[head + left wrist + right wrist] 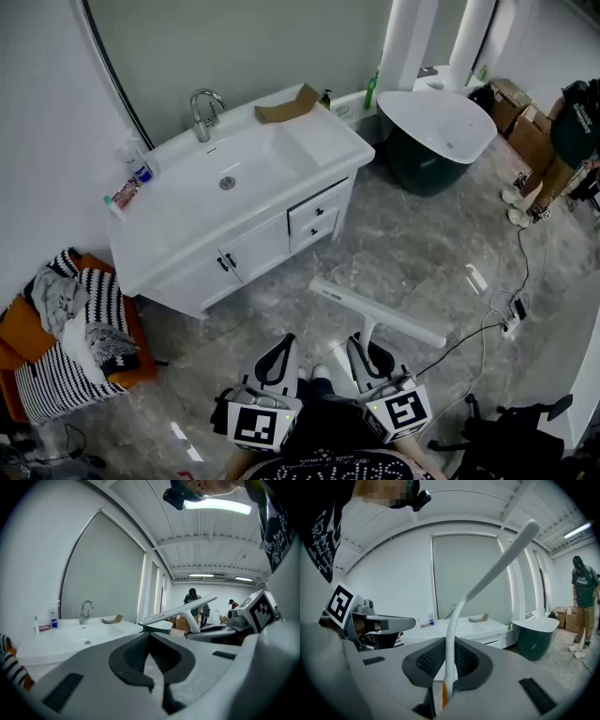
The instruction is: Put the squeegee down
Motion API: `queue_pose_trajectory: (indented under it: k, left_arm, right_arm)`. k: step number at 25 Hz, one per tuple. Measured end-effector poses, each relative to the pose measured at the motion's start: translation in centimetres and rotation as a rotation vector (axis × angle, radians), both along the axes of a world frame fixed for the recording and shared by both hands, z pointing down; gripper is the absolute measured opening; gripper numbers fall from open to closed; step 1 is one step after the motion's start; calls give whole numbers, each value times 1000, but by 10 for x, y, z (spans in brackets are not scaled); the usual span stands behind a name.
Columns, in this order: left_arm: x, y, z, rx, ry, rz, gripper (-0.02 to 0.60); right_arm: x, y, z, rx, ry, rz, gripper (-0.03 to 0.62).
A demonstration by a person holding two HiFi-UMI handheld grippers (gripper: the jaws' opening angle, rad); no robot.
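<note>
Right tool [447, 667]: it was closed narrow on the squeegee [375, 311], its dark pads pressing on either side of the thin white handle.
Squeegee: it was held up off the floor [412, 253], the handle rising out of the right tool and the long white blade bar lying crossways at that tool's 12 o'clock, slanted.
Left tool [150, 656]: its jaws were together with nothing between them, and it hung just beside the right tool, at that tool's 9 o'clock.
Table [323, 141]: a white vanity with a basin stood at 11 o'clock from the tools, with a chrome faucet [204, 112] at its back edge and a piece of brown cardboard [286, 105] near the far right corner.
Tub [422, 173]: dark green outside and white inside, it stood at 1 o'clock, apart from the table.
Basket [139, 361]: orange and heaped with striped cloth [66, 375], it sat on the floor at 9 o'clock.
Person [574, 131]: someone stood far off at 2 o'clock.
</note>
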State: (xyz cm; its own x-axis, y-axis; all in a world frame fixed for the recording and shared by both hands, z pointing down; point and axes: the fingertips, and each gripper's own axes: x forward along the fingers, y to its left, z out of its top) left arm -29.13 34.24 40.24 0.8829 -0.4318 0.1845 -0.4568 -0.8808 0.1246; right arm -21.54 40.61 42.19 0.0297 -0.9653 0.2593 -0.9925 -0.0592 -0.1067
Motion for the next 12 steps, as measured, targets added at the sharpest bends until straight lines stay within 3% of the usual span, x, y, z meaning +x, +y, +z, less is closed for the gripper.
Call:
queue_pose_trajectory:
  k: [12]
  left_arm:
    - [22, 27, -11, 5, 26, -3, 5]
  right_arm:
    - [20, 23, -3, 39, 2, -37, 48]
